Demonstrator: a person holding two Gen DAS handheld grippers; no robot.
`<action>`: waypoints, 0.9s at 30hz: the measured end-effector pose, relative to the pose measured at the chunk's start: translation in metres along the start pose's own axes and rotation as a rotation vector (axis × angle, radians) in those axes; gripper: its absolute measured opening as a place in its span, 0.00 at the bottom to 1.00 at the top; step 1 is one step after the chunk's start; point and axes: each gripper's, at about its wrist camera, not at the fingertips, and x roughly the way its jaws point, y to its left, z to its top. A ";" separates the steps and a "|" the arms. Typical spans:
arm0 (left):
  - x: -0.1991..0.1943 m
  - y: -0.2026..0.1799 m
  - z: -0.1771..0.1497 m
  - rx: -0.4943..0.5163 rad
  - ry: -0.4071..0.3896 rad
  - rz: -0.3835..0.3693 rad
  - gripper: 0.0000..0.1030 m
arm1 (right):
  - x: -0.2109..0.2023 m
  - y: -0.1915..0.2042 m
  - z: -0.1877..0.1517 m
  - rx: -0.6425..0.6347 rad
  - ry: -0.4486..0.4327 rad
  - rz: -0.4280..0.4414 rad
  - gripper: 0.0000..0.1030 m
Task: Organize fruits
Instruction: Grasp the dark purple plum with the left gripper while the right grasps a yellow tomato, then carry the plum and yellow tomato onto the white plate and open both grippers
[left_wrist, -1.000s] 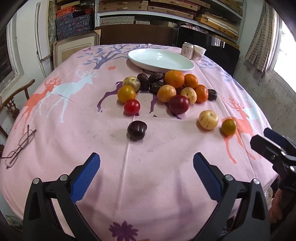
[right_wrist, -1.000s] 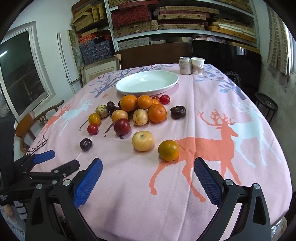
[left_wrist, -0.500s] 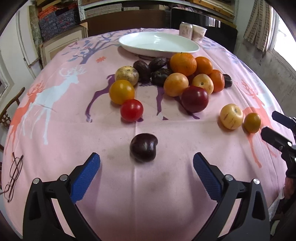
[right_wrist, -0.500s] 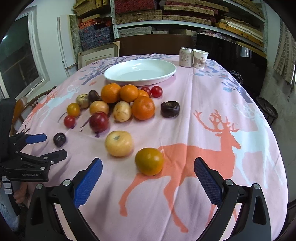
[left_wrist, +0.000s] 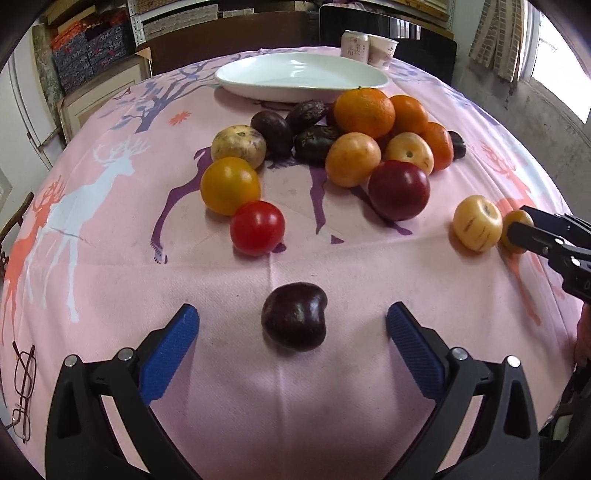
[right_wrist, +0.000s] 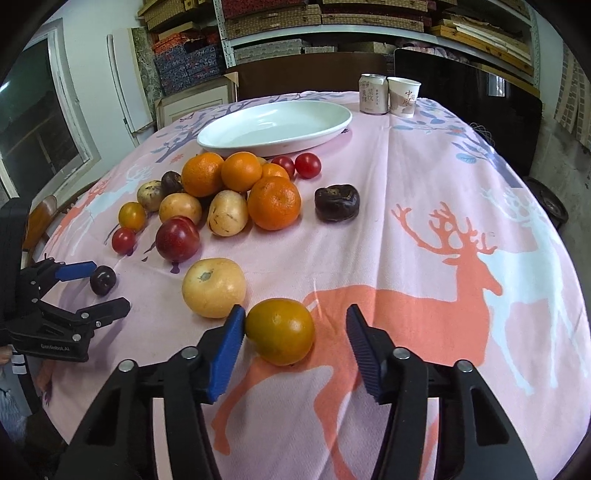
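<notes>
Two grabbers, two fruits

My right gripper is closing around the orange fruit, maybe touching it. My left gripper is gaping around the plum.

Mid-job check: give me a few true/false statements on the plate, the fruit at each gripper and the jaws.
1. The plate holds fruit. False: it is bare.
2. The dark plum lies between the left gripper's wide jaws. True.
3. The right gripper has lifted the yellow-orange fruit. False: the fruit sits on the cloth, jaws just closing around it, right pad clear.
4. A can and cup stand behind the plate. True.
</notes>
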 end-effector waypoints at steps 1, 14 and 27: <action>0.000 0.000 0.001 0.007 0.001 -0.002 0.96 | 0.002 -0.001 0.000 0.005 0.004 0.018 0.53; -0.012 0.000 -0.001 0.011 -0.034 -0.022 0.61 | 0.007 0.007 -0.007 -0.033 0.011 0.082 0.37; -0.024 0.005 -0.013 -0.023 -0.064 -0.066 0.27 | 0.006 0.012 -0.009 -0.060 0.006 0.050 0.37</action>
